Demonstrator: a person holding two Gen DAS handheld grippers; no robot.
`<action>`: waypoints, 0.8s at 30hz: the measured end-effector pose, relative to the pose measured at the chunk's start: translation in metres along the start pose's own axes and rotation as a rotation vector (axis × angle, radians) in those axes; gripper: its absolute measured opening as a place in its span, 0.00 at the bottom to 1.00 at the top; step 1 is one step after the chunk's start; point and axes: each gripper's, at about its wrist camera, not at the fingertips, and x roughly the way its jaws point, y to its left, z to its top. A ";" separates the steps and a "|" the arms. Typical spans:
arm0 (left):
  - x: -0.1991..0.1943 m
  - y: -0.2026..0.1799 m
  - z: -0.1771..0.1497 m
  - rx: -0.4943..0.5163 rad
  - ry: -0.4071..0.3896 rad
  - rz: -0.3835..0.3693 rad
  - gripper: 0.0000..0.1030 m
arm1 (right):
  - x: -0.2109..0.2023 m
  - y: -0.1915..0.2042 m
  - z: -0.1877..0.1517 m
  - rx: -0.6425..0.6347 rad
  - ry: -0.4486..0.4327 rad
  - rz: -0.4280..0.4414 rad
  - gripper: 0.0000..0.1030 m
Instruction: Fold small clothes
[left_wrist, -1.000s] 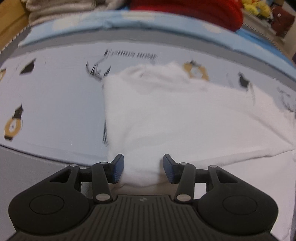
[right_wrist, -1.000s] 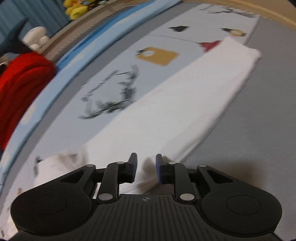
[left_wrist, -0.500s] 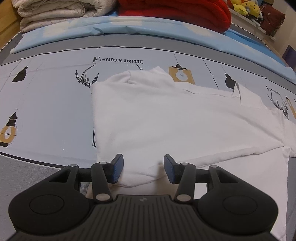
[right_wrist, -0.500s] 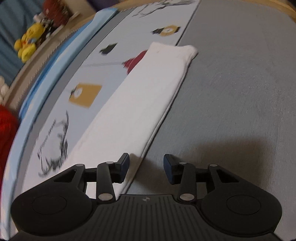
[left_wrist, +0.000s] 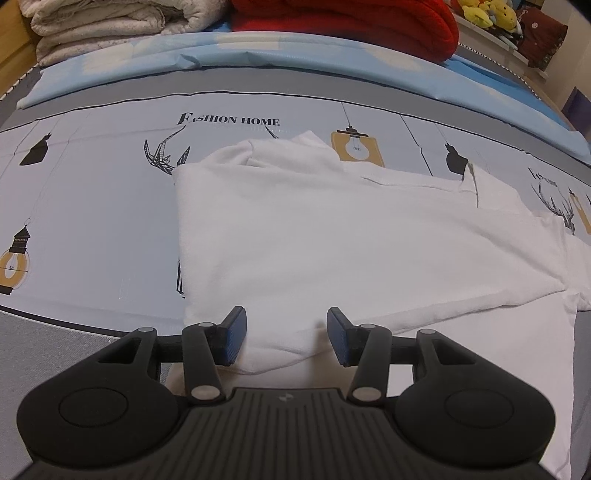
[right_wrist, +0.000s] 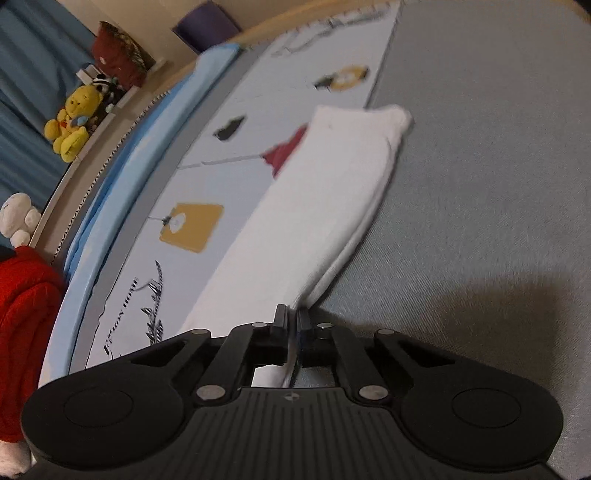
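One white shirt (left_wrist: 332, 243), lengthwise left-right.

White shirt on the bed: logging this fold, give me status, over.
Right gripper shut on edge of white shirt. Left gripper open, straddling near fold, pads not pressing. Shirt partly folded on bedsheet. Nothing in the way.

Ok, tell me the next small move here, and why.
Probably close the left gripper on the white garment: its jaws stand open with a fold between them, while the right gripper is already shut on the garment's edge. Then both can lift together.
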 end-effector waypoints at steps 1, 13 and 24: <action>-0.001 0.000 0.000 0.000 0.000 -0.001 0.52 | -0.005 0.006 -0.001 -0.018 -0.027 0.002 0.03; -0.011 0.018 0.008 -0.069 -0.033 0.022 0.52 | -0.144 0.200 -0.156 -0.784 -0.211 0.514 0.03; -0.023 0.049 0.015 -0.181 -0.054 0.012 0.52 | -0.166 0.228 -0.305 -1.229 0.406 0.819 0.07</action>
